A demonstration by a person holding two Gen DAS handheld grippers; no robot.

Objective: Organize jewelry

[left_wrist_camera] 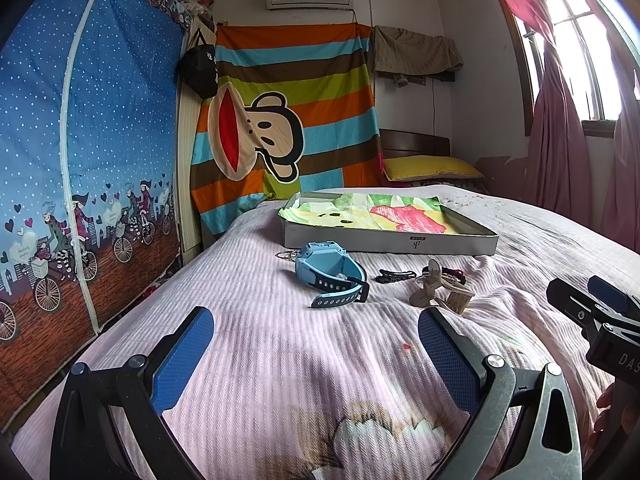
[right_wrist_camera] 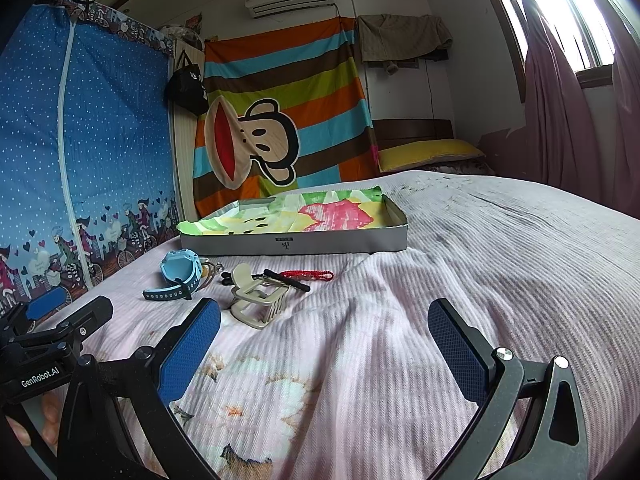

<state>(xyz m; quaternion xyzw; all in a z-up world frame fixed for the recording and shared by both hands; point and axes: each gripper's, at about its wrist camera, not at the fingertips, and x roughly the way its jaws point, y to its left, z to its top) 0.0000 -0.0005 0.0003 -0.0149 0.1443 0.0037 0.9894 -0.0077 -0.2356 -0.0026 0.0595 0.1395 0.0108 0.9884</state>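
Jewelry and small accessories lie in a loose cluster on the bed (right_wrist_camera: 480, 248), just in front of the shallow box (right_wrist_camera: 304, 242) lined with bright printed paper: a blue watch (left_wrist_camera: 326, 270) nearest the wardrobe side, thin metal rings (left_wrist_camera: 286, 256) touching it, a black hair clip (left_wrist_camera: 394, 276), a beige claw clip (right_wrist_camera: 256, 300) and a red beaded bracelet (right_wrist_camera: 308, 274). Nothing appears to be in the box yet, so the sorting looks unstarted. The left gripper (left_wrist_camera: 316, 356) and the right gripper (right_wrist_camera: 324, 348) both hover low over the pink blanket (left_wrist_camera: 260, 320) with fingers spread wide and nothing between them. The risk I see is the crowding: the rings sit against the watch, and the black clip lies by the claw clip, so a careless pinch could drag a neighbour along or bunch the soft, wrinkled blanket into the grip.
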